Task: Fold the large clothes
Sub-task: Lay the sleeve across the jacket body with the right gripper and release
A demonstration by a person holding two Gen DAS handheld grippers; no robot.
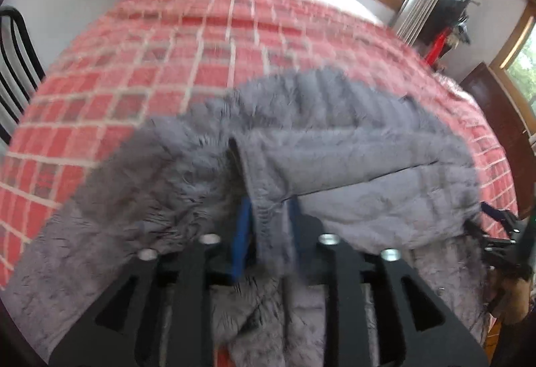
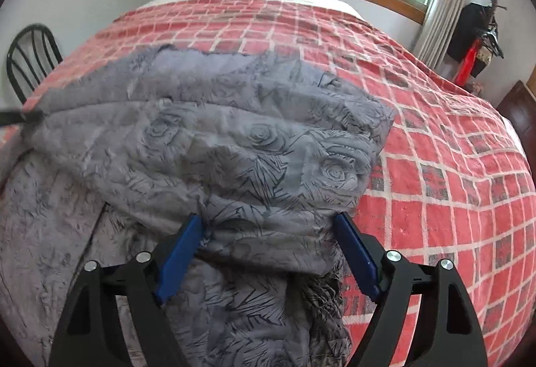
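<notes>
Grey plush garment (image 2: pixel 207 145) lies bunched on near-left part of bed (image 2: pixel 435 166). Left tool (image 1: pixel 266 226) part-open, hem fold between pads (grip unclear). Right tool (image 2: pixel 268 253) wide open, straddling near edge, likely for next fold.

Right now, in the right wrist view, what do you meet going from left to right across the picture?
Black metal chair → grey fleece garment with rose pattern → red checked bedspread → red bottle by the wall.
</notes>
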